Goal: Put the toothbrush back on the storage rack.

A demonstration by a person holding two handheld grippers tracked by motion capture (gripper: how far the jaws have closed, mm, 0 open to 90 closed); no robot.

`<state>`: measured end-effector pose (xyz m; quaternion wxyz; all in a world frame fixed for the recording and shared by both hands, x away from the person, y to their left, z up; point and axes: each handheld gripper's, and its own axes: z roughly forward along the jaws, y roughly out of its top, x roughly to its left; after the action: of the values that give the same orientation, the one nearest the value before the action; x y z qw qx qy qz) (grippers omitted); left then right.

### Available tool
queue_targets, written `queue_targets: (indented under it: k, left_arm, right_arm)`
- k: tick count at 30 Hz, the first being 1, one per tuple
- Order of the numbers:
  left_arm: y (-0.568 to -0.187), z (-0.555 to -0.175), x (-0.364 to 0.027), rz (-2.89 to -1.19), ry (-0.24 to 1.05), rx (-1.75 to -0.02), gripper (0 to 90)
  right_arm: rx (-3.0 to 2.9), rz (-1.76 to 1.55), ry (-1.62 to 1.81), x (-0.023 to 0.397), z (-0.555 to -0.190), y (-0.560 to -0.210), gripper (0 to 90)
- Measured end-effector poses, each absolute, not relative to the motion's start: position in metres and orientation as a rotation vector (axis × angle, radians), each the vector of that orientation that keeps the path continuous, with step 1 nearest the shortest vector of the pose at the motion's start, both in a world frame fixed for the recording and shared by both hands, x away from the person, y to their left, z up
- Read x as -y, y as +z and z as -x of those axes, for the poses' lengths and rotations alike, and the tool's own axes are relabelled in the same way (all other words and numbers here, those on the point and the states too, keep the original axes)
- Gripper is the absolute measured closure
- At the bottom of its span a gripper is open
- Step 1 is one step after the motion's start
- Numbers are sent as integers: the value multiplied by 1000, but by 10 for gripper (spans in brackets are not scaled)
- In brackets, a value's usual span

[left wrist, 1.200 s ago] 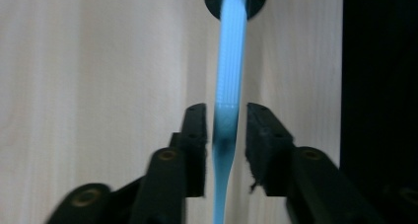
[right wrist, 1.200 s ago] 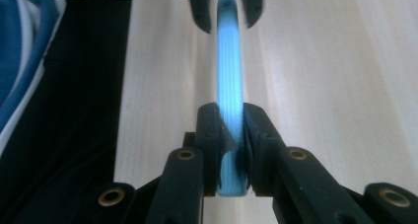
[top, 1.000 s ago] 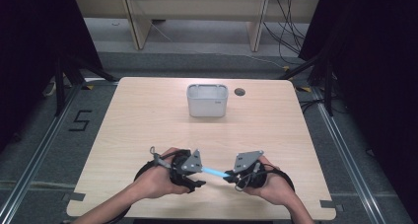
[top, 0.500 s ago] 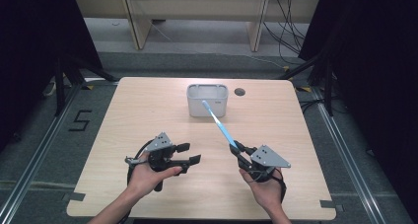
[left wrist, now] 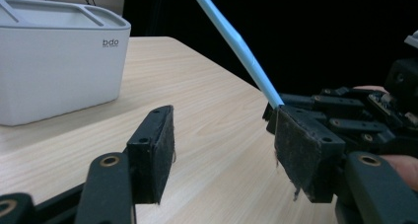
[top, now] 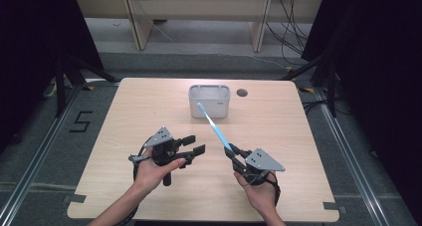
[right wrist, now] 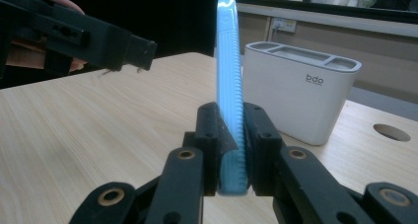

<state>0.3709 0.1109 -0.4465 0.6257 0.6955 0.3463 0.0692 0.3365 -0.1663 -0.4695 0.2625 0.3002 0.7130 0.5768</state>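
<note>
While clamped tight in right tongs (top: 230, 150), toothbrush (top: 213, 127) pointed up toward holder (top: 209, 101). Left tongs (top: 195, 144) wide open, empty. Likely carry step; next probably calls for lining head over a slot.

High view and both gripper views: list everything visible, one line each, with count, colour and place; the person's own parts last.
Table: one, light wood, centre of the floor.
Holder: one, white-grey, compartmented top, far middle of the table.
Toothbrush: one, light blue, clamped in the right gripper, slanting up toward the holder.
Hole: one, dark, round, in the tabletop right of the holder.
Floor mark "5": one, black, left of the table.
Left gripper: one, black, open, near left.
Right gripper: one, black, shut on the toothbrush, near right.
Hands: two, at the near edge.
</note>
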Motion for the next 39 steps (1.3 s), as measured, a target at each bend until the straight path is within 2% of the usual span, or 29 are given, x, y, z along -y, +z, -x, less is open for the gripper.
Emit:
queue_targets:
  k: [39]
  left_arm:
    - [-432, -393, -88, -1544, 151, -792, 422]
  right_arm:
    - [-1947, -762, 1527, 158, -336, -466, 790]
